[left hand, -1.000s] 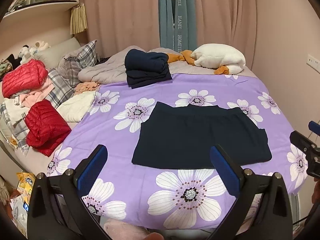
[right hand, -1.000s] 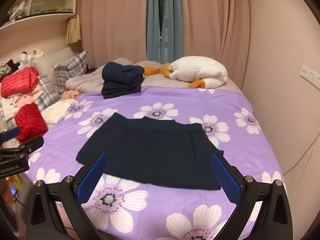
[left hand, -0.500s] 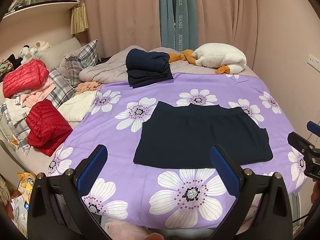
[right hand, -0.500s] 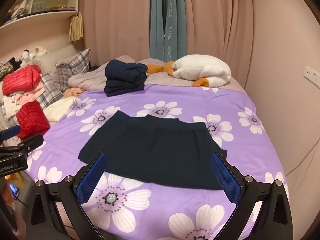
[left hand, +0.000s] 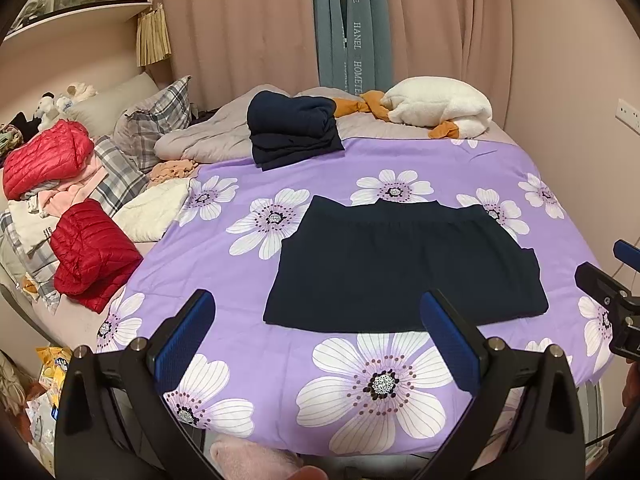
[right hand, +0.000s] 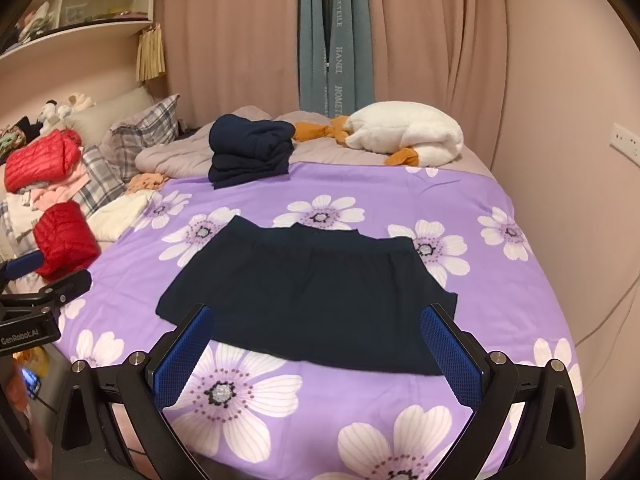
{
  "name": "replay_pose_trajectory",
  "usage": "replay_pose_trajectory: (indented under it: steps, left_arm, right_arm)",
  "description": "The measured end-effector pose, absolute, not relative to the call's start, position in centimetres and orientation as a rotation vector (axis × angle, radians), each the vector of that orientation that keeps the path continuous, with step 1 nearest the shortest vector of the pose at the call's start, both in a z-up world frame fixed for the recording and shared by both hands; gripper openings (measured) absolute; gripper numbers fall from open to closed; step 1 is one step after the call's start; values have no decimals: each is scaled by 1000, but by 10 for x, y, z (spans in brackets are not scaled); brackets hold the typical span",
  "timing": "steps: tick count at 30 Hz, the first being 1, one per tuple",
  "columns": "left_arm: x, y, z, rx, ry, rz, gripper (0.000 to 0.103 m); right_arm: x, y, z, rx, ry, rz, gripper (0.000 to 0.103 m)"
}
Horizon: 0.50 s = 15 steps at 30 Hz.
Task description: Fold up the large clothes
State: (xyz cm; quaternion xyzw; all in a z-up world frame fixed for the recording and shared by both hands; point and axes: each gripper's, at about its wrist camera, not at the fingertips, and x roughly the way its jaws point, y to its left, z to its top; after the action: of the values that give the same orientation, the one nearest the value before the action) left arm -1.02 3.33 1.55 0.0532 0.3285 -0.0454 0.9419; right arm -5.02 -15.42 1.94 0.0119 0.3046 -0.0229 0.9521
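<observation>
A dark navy garment (left hand: 404, 264) (right hand: 308, 292) lies flat, folded into a wide rectangle, on the purple flowered bedspread (left hand: 248, 184) (right hand: 472, 192). My left gripper (left hand: 318, 332) hovers open above the bed's near edge, short of the garment's front left corner, nothing between its blue pads. My right gripper (right hand: 316, 344) is open too, over the garment's front edge, empty. Each gripper shows at the edge of the other's view. A stack of folded navy clothes (left hand: 292, 128) (right hand: 250, 148) sits at the far side of the bed.
Red puffer jackets (left hand: 92, 252) (right hand: 62, 236), plaid pillows and mixed clothes pile up on the left. A white and orange plush (left hand: 436, 108) (right hand: 400, 134) lies at the back right by the curtains. A wall runs along the right. Bags lie on the floor at left.
Both grippers have shifted slightly, the right one edging nearer the garment's front edge. Both stay open and empty; the garment has not moved.
</observation>
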Motion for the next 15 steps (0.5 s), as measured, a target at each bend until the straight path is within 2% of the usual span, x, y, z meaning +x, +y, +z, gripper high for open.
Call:
replay_pose_trajectory:
  steps: [15]
  left_arm:
    - [-7, 28, 13, 125, 674, -87, 103]
  right_arm:
    - [-47, -155, 17, 29, 629, -40, 102]
